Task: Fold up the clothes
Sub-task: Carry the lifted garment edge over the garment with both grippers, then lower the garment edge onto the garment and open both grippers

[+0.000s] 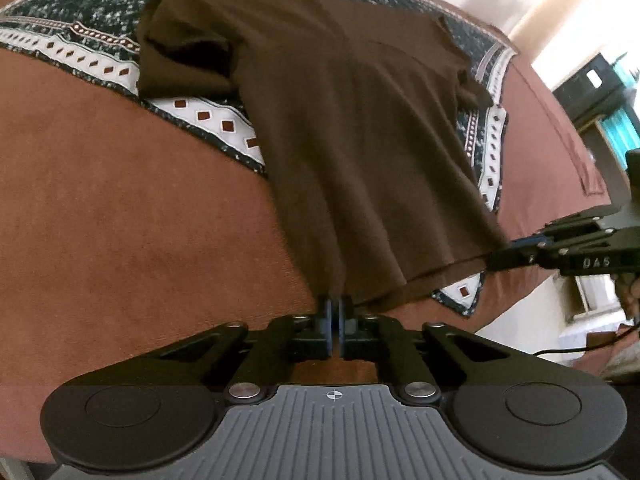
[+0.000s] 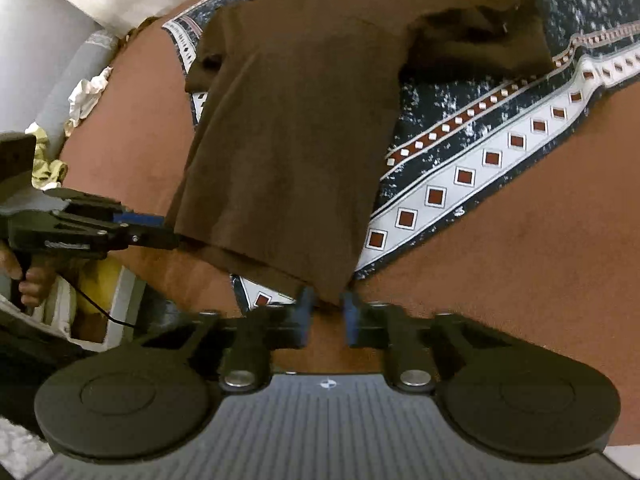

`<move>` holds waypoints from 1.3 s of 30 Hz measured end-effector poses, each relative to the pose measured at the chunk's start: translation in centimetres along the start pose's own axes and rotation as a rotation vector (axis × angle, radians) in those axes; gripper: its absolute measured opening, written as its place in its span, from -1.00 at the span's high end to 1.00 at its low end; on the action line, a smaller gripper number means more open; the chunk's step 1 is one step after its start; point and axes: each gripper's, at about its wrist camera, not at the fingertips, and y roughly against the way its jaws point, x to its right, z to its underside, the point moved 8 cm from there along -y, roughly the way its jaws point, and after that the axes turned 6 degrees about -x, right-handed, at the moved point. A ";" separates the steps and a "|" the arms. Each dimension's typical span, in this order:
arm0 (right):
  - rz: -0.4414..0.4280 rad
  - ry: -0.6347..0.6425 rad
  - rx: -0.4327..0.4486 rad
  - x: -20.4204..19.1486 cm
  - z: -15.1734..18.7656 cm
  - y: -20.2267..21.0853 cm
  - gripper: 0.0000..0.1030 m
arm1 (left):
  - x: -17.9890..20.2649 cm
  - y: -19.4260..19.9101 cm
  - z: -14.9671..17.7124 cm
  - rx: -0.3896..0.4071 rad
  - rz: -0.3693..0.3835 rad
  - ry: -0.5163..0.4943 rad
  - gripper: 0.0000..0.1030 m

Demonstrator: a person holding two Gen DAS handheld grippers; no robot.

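A dark brown T-shirt (image 1: pixel 360 128) lies flat on a bed, hem toward me, one sleeve bunched at the far left. My left gripper (image 1: pixel 335 308) is shut on the hem's left corner. In the right wrist view the same shirt (image 2: pixel 288 140) runs away from my right gripper (image 2: pixel 327 306), whose fingers stand apart with the hem's right corner reaching into the gap. Each gripper shows in the other's view: the right gripper (image 1: pixel 494 260) at the hem's right end, the left gripper (image 2: pixel 172 236) pinching the hem's left end.
The bedspread (image 1: pixel 120 220) is rust brown with a dark blue and white patterned panel (image 2: pixel 480 152) under the shirt. Beyond the bed's left side lie a grey roll (image 2: pixel 80 76) and crumpled cloths (image 2: pixel 90 88). Dark furniture (image 1: pixel 592 84) stands to the right. A hand (image 2: pixel 28 280) holds the left gripper.
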 end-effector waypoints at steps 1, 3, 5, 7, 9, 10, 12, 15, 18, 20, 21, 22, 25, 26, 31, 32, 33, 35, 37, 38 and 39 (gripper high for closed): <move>-0.008 -0.006 -0.002 0.1 -0.1 0.1 0.87 | 0.0 0.1 -0.1 0.002 0.004 0.000 1.00; -0.029 0.003 -0.007 -0.1 -0.2 0.6 0.90 | 0.2 0.7 -0.3 0.008 0.019 -0.006 1.00; -0.053 0.007 -0.004 -0.3 -0.5 1.4 0.91 | 0.4 1.6 -0.6 0.012 0.038 -0.016 1.00; -0.076 0.020 -0.005 -0.8 -1.0 2.4 0.91 | 0.7 2.7 -1.2 0.020 0.053 -0.024 1.00; -0.116 0.023 0.006 -1.2 -2.0 3.9 0.91 | 0.9 4.1 -2.4 0.045 0.069 -0.018 1.00; -0.137 0.020 0.019 -1.4 -2.8 4.8 0.91 | 0.9 4.9 -3.3 0.067 0.078 -0.010 1.00; -0.177 0.015 0.050 -1.6 -4.6 6.6 0.91 | 1.0 6.5 -5.3 0.116 0.097 0.007 1.00; -0.222 0.009 0.120 -1.4 -8.5 9.1 0.91 | 0.7 8.1 -9.2 0.201 0.121 0.042 1.00; -0.259 -0.007 0.190 -0.6 -13.1 10.3 0.91 | -0.5 8.7 -14.0 0.291 0.128 0.092 1.00; -0.275 -0.028 0.223 0.5 -16.2 10.2 0.91 | -1.9 8.4 -16.7 0.329 0.118 0.125 1.00; -0.282 -0.041 0.236 1.2 -17.8 10.0 0.91 | -2.7 8.1 -18.0 0.342 0.113 0.147 1.00; -0.279 -0.054 0.244 1.9 -19.1 9.6 0.91 | -3.6 7.6 -19.1 0.351 0.109 0.174 1.00; -0.268 -0.134 0.243 5.0 -22.6 7.3 0.91 | -5.9 5.8 -22.2 0.368 0.089 0.246 1.00; -0.263 -0.163 0.240 6.0 -23.7 6.4 0.91 | -6.5 4.9 -23.0 0.366 0.080 0.265 1.00; -0.226 -0.229 0.209 9.0 -25.9 2.6 0.91 | -7.9 1.3 -24.4 0.322 0.030 0.294 1.00; -0.224 -0.235 0.202 9.2 -26.2 1.9 0.91 | -8.1 1.0 -24.5 0.320 0.025 0.296 1.00; -0.226 -0.239 0.199 9.4 -26.4 1.5 0.91 | -8.3 0.8 -24.6 0.323 0.027 0.302 1.00; -0.228 -0.241 0.193 9.6 -26.7 1.1 0.91 | -8.7 0.6 -24.7 0.322 0.029 0.316 0.91; -0.216 -0.239 0.192 9.8 -26.9 1.1 0.90 | -9.1 0.4 -24.9 0.314 0.033 0.329 0.55; -0.206 -0.238 0.195 9.8 -26.9 1.3 0.88 | -9.2 0.6 -24.8 0.316 0.033 0.333 0.56; -0.196 -0.237 0.198 9.9 -26.8 1.4 0.89 | -9.3 0.8 -24.8 0.318 0.033 0.337 0.50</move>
